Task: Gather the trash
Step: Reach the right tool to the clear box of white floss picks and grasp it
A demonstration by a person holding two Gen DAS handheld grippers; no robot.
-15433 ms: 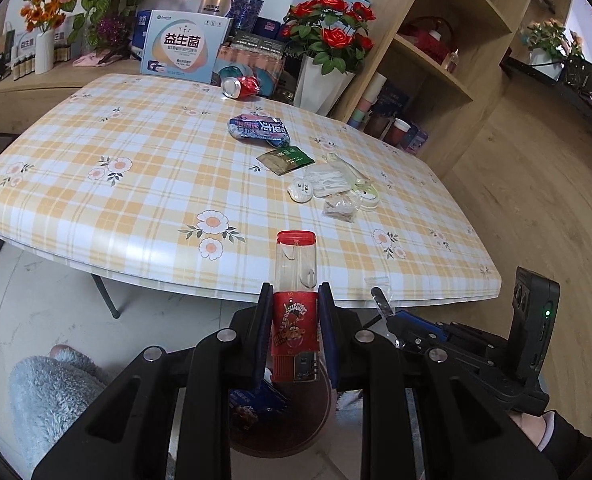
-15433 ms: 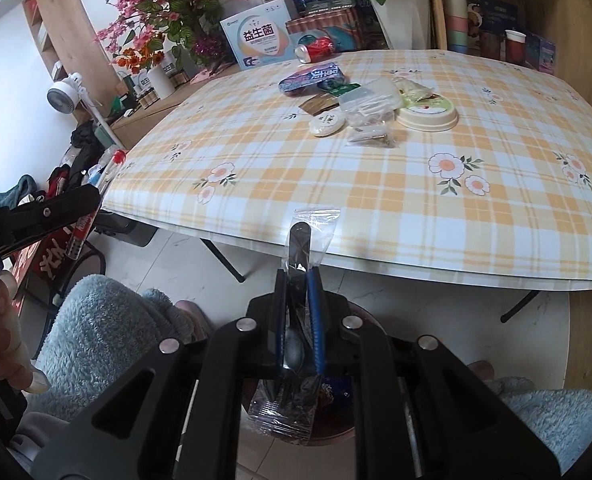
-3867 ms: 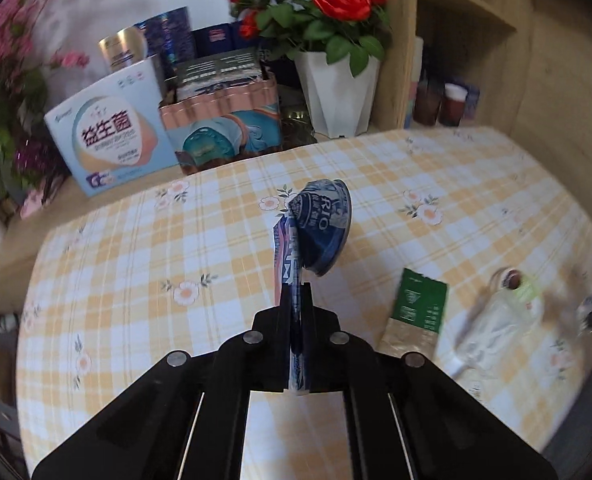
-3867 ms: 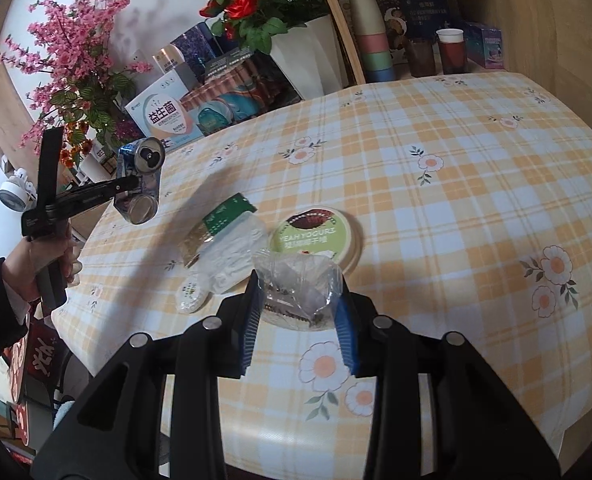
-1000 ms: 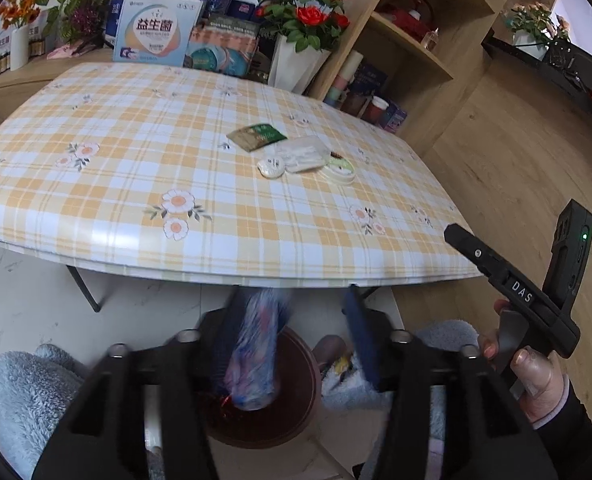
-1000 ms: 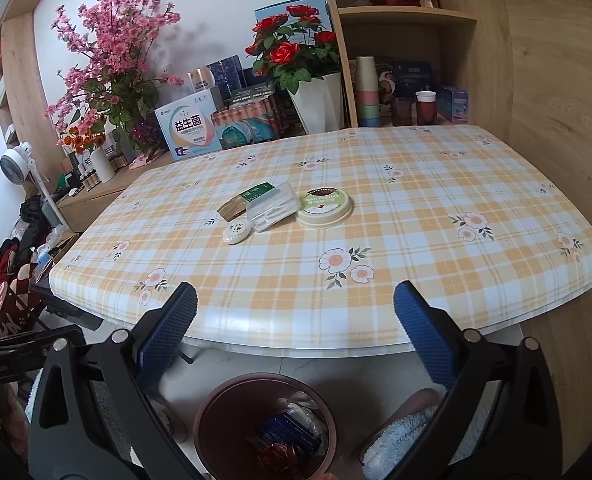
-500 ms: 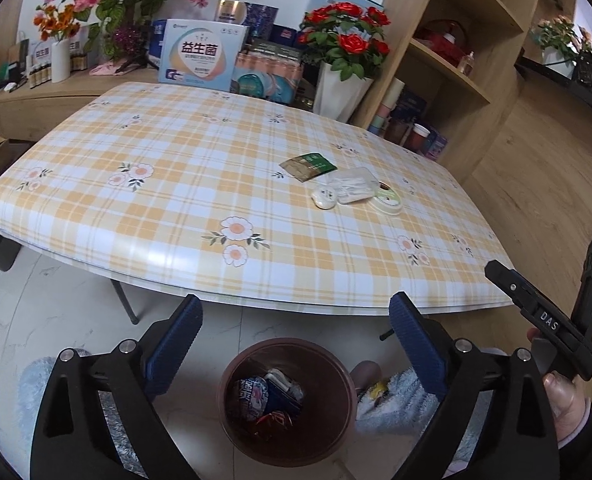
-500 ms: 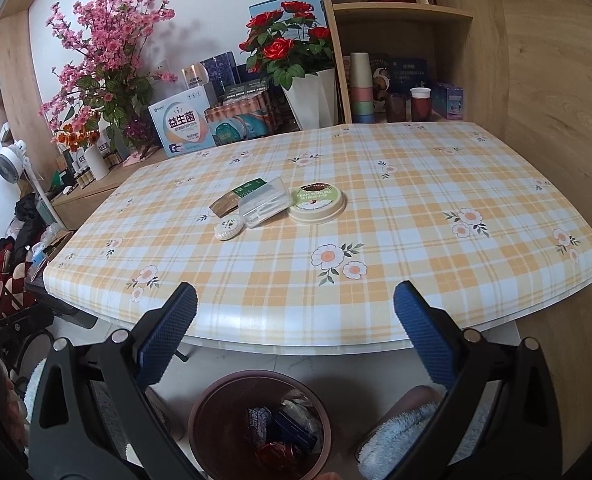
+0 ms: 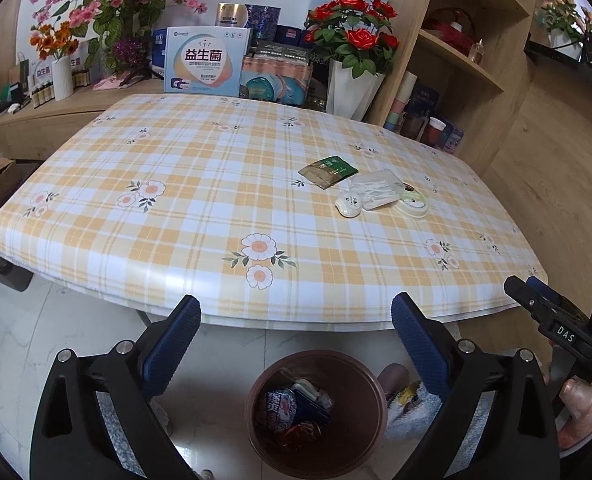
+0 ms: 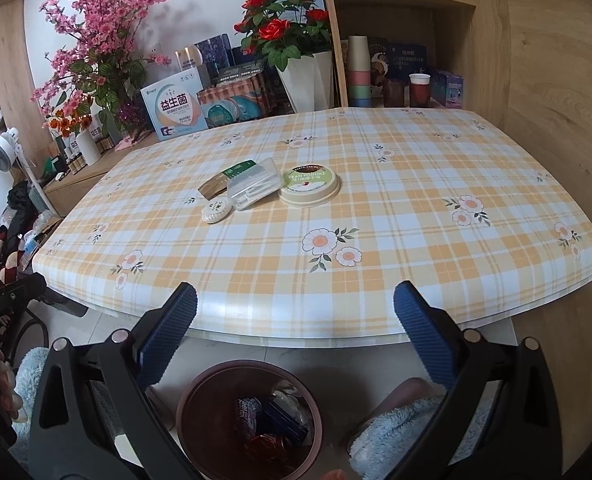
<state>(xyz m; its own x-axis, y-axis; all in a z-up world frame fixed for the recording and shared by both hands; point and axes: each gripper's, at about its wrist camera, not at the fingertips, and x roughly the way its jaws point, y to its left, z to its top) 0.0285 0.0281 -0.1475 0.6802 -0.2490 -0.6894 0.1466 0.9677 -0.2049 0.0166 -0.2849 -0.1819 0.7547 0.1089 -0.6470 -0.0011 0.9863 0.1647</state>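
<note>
Right wrist view first, since it looks almost straight down on the bin (image 10: 199,400): the brown bin sits on the pale floor just below the near edge of the table (image 10: 255,280), with wrappers and a crushed red can already lying in it. The right gripper (image 10: 293,330) hangs over the bin with its blue pads spread wide and nothing between them, and the left gripper (image 9: 291,336) is the same, wide and empty above the bin (image 9: 263,400). To my eye a drop-off is done and the next fetch has not begun. Beyond the bin, up on the checked cloth and well apart from both grippers, four pieces are left in one tight cluster. Nearest the bin is a small white round packet (image 10: 215,208), just behind it a clear plastic box (image 10: 255,188), with the green-topped yogurt lid (image 10: 310,184) close beside the box and a green and brown sachet (image 10: 225,179) farthest from the bin. I would guess the next move calls for lifting a gripper over the table edge and reaching across, then narrowing on one piece; the flat sachet and lid look awkward to pinch.
</note>
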